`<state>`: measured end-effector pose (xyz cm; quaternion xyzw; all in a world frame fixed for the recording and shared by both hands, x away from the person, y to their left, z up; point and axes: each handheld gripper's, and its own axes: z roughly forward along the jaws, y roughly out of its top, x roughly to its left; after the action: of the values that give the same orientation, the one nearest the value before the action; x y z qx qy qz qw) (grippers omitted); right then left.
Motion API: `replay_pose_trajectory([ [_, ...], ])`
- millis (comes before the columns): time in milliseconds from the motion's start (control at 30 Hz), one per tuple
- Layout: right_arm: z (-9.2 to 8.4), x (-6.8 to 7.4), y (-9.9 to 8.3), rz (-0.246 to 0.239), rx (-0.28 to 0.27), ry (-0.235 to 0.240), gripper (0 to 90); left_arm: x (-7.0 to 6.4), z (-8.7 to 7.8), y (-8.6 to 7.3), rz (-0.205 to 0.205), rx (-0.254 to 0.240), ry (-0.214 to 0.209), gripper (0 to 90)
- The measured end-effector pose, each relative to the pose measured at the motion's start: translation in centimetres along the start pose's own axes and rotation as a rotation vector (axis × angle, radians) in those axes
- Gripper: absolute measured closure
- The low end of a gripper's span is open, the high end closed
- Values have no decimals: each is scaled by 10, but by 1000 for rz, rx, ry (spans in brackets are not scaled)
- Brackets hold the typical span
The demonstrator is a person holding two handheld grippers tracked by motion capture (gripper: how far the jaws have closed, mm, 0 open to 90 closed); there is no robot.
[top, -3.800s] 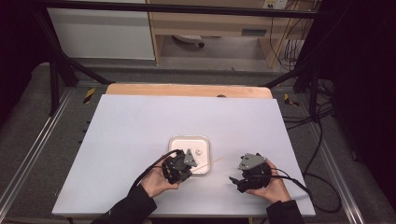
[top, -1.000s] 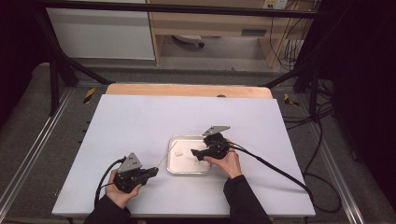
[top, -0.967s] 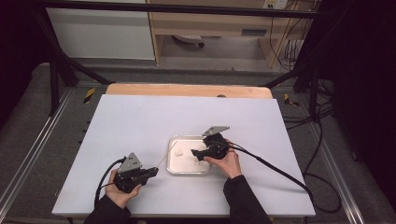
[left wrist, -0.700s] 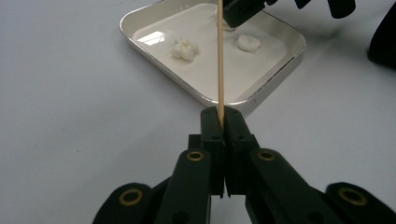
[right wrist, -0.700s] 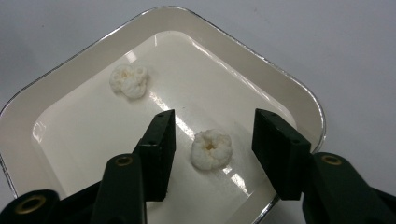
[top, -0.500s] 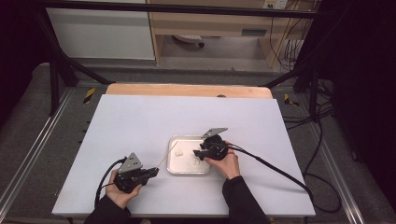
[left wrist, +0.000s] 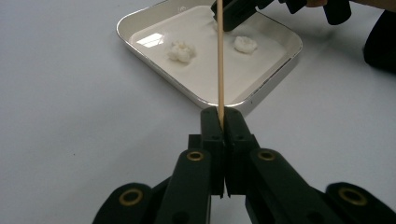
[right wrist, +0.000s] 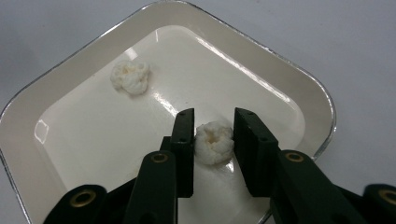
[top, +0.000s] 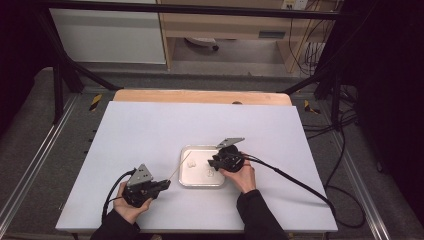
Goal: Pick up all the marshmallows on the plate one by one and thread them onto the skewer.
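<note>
Tray (top: 184,181) sits on the white table (top: 150,130), near the front edge, between your two hands. Two white lumps lie in it, well apart from each other.

Your right gripper (right wrist: 214,135) reaches into the tray from its right side. Its jaws have just been closing and now straddle one lump (right wrist: 214,142). The left jaw touches or nearly touches the lump; the right jaw shows a thin gap, so no firm squeeze yet. That lump rests on the tray floor near the right wall. In the high view the right gripper (top: 214,163) hangs over the tray's right half, with your hand behind it on the table.

The other lump (right wrist: 131,76) lies free farther in, toward the tray's left side, touching nothing.

Your left gripper (left wrist: 222,122) is clamped tight on a skewer (left wrist: 219,56), thin and wooden, pinched at its lower end. The skewer points straight out from the jaws toward the tray, and its far end crosses over the tray rim. In the high view the left gripper (top: 164,184) rests on the table just left of the tray, with the skewer (top: 181,166) slanting up toward the tray's left edge.
</note>
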<state>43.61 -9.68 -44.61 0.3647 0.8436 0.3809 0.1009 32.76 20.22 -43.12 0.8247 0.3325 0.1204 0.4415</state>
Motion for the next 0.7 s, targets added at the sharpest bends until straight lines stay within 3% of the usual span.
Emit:
replay_pose_trajectory([
  [233,-17,0,6,13,-49,33,708,-1,0,0,3,-6,0,886],
  [700,-64,1,13,73,-203,152,722,-4,0,1,11,-21,-4,886],
])
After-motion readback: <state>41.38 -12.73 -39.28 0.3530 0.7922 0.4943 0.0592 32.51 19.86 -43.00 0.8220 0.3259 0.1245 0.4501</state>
